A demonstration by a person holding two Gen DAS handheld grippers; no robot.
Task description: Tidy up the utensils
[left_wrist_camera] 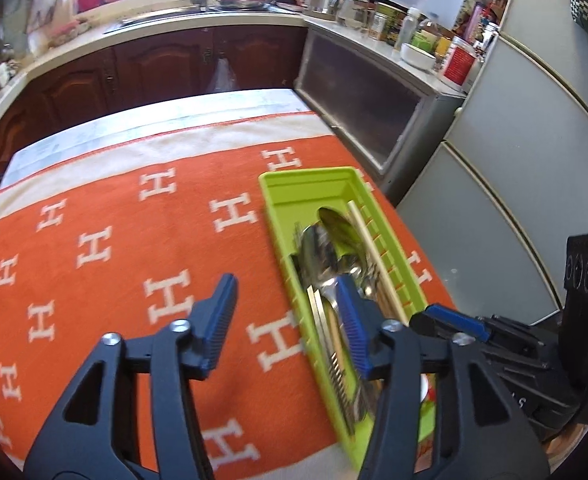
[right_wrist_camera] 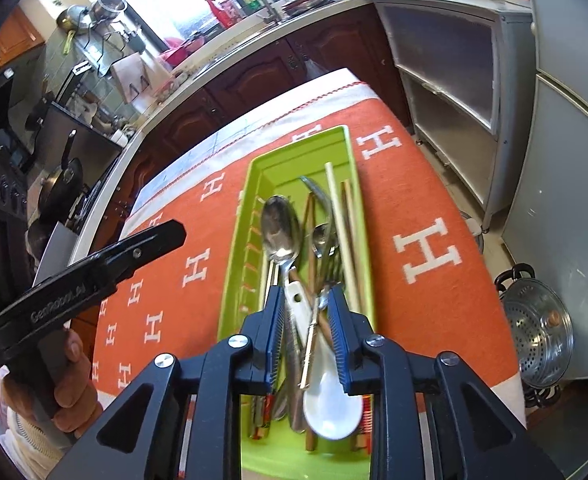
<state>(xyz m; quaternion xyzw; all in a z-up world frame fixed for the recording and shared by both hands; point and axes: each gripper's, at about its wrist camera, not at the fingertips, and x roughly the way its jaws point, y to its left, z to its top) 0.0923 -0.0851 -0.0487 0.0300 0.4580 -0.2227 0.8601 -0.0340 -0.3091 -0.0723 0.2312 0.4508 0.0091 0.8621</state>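
Two hand-held grippers hang over a lime-green plastic utensil tray [right_wrist_camera: 346, 152] on an orange cloth patterned with white H letters [left_wrist_camera: 105, 216].

In the left-wrist view, the left gripper [left_wrist_camera: 289, 300] fills the lower centre with its blue-padded jaws spread wide and nothing between them: one finger over bare cloth, the other over the tray's near end, right of centre. In the right-wrist view, a hand [right_wrist_camera: 63, 372] grips the left gripper's black body at lower left. At centre the tray holds a large steel spoon [right_wrist_camera: 279, 230], a steel fork [right_wrist_camera: 332, 268], pale wooden chopsticks [right_wrist_camera: 340, 216] and a white ceramic spoon [right_wrist_camera: 332, 404]. The right gripper [right_wrist_camera: 306, 308], low centre, has its jaws partly apart astride the white spoon's handle; whether a pad touches it is hard to tell.
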